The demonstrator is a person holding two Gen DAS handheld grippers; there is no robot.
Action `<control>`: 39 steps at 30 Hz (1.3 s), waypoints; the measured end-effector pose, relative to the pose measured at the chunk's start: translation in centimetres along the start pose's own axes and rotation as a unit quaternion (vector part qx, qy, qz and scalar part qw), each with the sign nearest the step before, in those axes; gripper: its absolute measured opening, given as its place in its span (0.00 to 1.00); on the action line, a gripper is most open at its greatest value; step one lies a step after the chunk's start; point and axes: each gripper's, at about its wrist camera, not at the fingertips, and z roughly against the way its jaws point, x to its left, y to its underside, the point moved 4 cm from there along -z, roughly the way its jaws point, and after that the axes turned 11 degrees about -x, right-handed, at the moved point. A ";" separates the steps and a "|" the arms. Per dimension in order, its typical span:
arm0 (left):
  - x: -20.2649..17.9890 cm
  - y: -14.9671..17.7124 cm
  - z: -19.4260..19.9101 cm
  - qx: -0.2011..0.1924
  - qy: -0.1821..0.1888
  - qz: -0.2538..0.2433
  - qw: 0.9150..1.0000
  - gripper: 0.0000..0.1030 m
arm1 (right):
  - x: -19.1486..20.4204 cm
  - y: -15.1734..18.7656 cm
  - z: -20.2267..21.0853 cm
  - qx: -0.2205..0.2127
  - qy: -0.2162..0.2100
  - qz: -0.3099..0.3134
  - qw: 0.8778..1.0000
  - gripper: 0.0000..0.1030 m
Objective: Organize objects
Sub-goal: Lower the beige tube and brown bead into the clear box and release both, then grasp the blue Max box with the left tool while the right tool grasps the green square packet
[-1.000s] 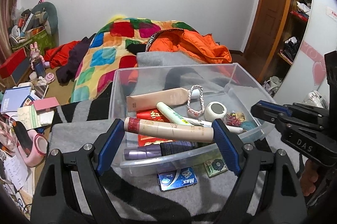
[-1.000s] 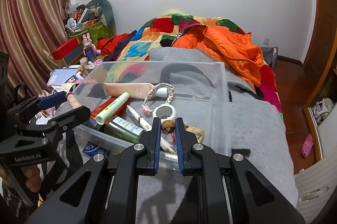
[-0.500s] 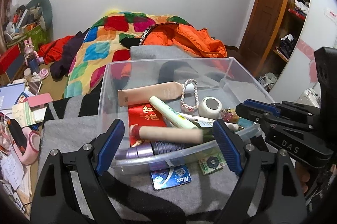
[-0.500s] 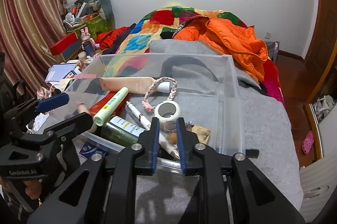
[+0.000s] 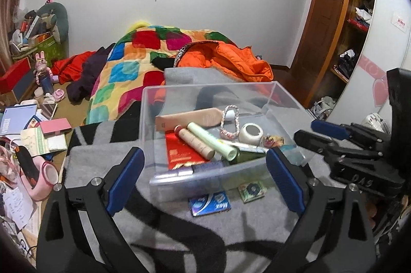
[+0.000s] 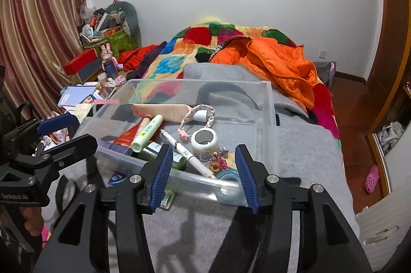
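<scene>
A clear plastic bin [image 5: 280, 93] [image 6: 267, 98] sits on a grey blanket. It holds a beige tube with a red cap [image 5: 194, 142], a pale green tube [image 5: 210, 142] [image 6: 147, 133], a long beige case [image 5: 187, 117], a braided bracelet [image 5: 230, 122] [image 6: 196, 120], a white tape roll [image 5: 250, 133] [image 6: 204, 142], a white pen [image 6: 187, 156] and a small round trinket [image 6: 214, 165]. My left gripper [image 5: 205, 180] is open and empty before the bin's near wall. My right gripper [image 6: 203, 176] is open and empty at the bin's near rim.
A blue card [image 5: 209, 203] and a green card [image 5: 251, 192] lie on the blanket under the bin's front edge. A colourful quilt [image 5: 123, 77] and orange jacket [image 6: 277, 67] lie behind. Books and boxes [image 5: 30, 134] clutter the floor at left. Shelves [image 5: 359, 23] stand at right.
The left gripper has let the beige tube drop into the bin and drawn back. The right gripper has opened, released the small round trinket into the bin, and pulled back.
</scene>
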 end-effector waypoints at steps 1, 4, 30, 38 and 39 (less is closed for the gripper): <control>0.1 0.3 0.2 0.004 -0.002 -0.001 1.000 0.94 | 0.1 0.1 0.3 0.000 -0.003 0.001 1.000 0.47; 0.5 1.3 0.3 0.015 -0.007 -0.001 1.000 0.94 | 0.3 0.4 0.9 -0.001 -0.004 0.002 1.000 0.50; -0.6 8.0 -4.6 0.122 -0.004 -0.005 0.992 0.48 | 2.0 6.4 -0.8 0.077 -0.024 0.028 0.996 0.56; 1.3 8.2 -2.5 0.099 -0.017 0.027 0.995 0.48 | 5.4 6.8 -3.4 0.100 -0.035 0.069 0.992 0.56; 1.8 8.2 -2.0 0.094 -0.021 0.032 0.995 0.48 | 5.5 6.7 -3.7 0.102 -0.035 0.069 0.992 0.56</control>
